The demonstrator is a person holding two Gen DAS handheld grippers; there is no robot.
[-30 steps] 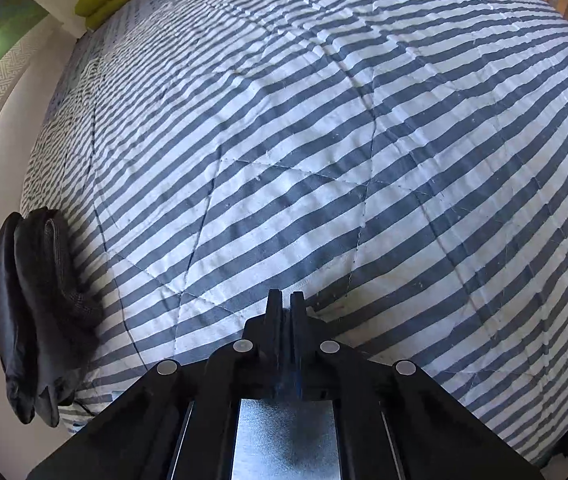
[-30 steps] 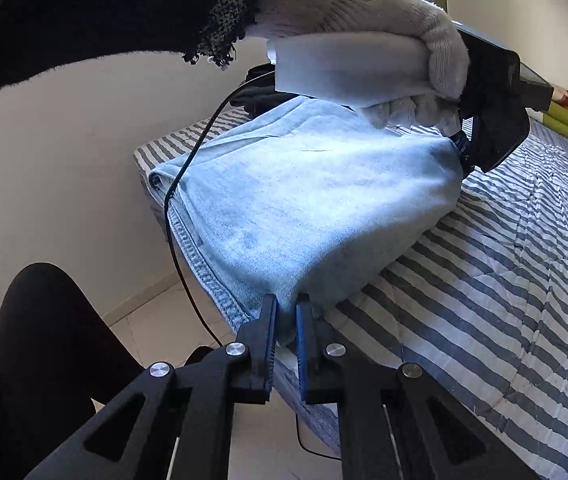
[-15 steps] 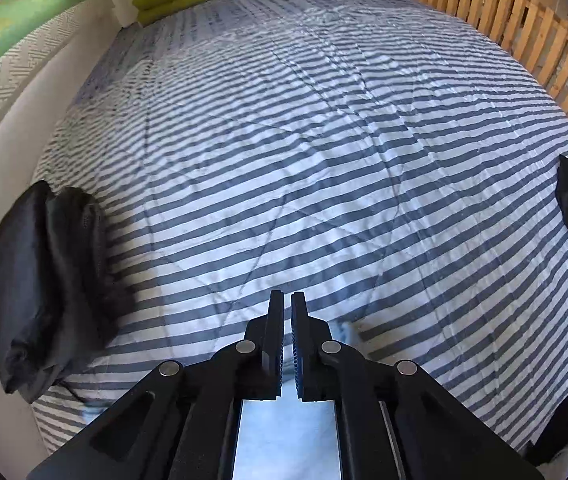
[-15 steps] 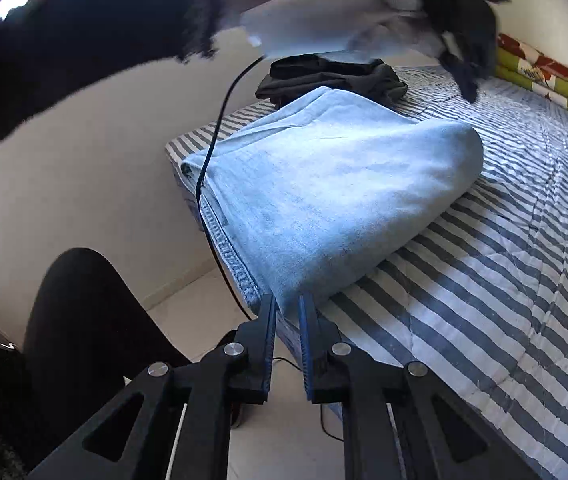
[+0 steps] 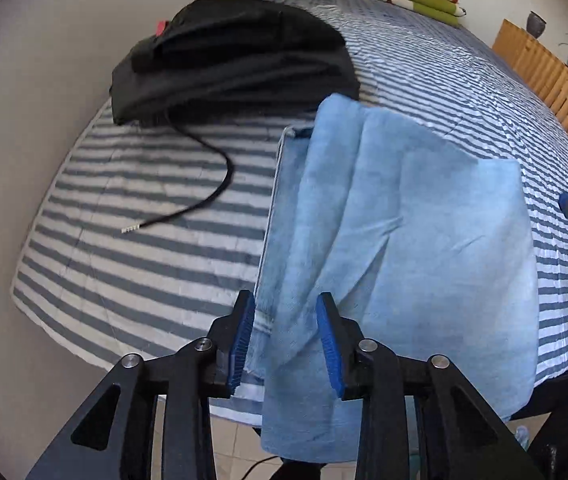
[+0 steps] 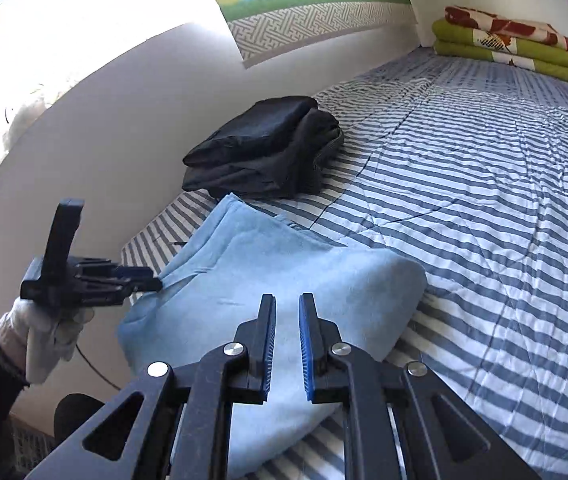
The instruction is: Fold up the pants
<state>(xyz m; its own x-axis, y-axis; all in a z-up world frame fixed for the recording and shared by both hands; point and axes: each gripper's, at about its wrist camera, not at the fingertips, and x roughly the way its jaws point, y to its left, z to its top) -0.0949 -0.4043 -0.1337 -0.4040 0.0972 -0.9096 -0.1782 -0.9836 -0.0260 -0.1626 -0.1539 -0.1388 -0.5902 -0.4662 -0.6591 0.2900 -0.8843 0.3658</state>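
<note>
- Light-blue pants [image 5: 400,216] folded into a thick pad at the near corner of the striped bed [image 6: 484,184], one end hanging past the mattress edge, probably left there for one more fold.
- Left gripper [image 5: 284,340] low at that overhanging end, jaws opening, denim lying between the blue pads without being pinched; looks like a hold being given up.
- Right gripper [image 6: 286,344] over the near side of the bundle, jaws a narrow gap apart with cloth behind them; hard to tell from this angle whether any fabric sits in the gap, though none seems nipped.
- Long axis of the bundle running from the overhanging end towards the dark folded garments [image 6: 268,148] near the wall, rounded fold edge facing the open stretch of bed.
- Loose black cord [image 5: 204,176] on the stripes beside the pants, clear of them.
- Gloved hand [image 6: 48,332] carrying the left tool.
</note>
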